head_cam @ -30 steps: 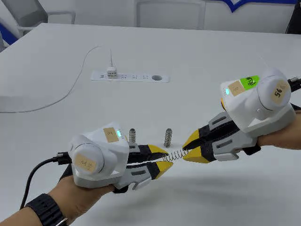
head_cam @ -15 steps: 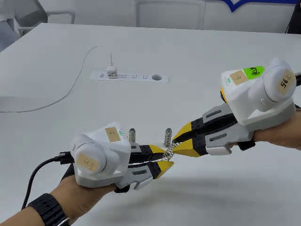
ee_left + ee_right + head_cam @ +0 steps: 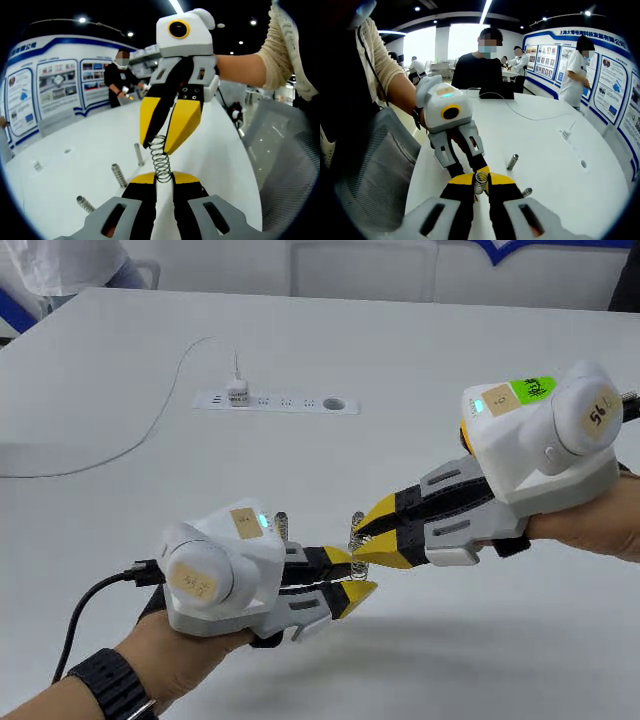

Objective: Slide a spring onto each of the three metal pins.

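Pinching single spring [image 3: 161, 161] at both ends above table [image 3: 420, 360]: left gripper [image 3: 162, 178] jaws clamped on one end, right gripper [image 3: 159, 146] jaws clamped on other; bare pin [image 3: 138, 154] nearby.

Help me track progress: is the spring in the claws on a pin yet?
Off: the spring is held in air between left claw and right claw; one pin stands bare.

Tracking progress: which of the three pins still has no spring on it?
The thin smooth pin farthest along the row in the left gripper view, nearest the held spring. The middle pin and the near pin wear coils.
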`<action>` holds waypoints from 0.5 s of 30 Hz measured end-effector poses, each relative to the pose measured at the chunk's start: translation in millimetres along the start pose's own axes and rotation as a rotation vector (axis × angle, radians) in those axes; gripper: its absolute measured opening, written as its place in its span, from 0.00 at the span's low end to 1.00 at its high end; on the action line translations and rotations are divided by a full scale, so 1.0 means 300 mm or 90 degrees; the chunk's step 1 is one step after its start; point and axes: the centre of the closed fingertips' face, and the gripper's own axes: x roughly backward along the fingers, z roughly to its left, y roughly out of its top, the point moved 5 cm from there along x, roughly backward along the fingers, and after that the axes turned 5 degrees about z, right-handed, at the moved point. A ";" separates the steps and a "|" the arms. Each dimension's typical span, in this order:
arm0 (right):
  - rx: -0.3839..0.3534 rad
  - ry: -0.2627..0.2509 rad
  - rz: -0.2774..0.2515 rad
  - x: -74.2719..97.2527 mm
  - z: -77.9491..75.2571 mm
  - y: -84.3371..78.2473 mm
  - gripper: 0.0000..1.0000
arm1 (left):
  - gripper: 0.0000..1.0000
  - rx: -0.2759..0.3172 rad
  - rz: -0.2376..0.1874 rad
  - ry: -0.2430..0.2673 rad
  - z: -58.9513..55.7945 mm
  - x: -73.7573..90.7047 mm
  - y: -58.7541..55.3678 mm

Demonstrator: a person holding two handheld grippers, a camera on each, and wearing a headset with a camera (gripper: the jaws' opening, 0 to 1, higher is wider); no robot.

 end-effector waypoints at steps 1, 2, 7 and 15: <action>0.001 -0.002 0.000 0.001 -0.001 0.000 0.11 | 0.12 0.000 0.000 0.001 0.001 -0.001 0.000; 0.000 -0.002 0.000 0.002 -0.002 0.000 0.11 | 0.12 0.000 -0.001 0.001 0.001 -0.001 0.001; 0.004 -0.007 0.003 0.004 -0.007 -0.002 0.11 | 0.14 0.007 -0.002 0.001 0.000 -0.004 0.002; 0.000 -0.019 0.004 0.021 -0.023 -0.008 0.11 | 0.22 0.032 -0.004 0.001 -0.001 0.002 -0.006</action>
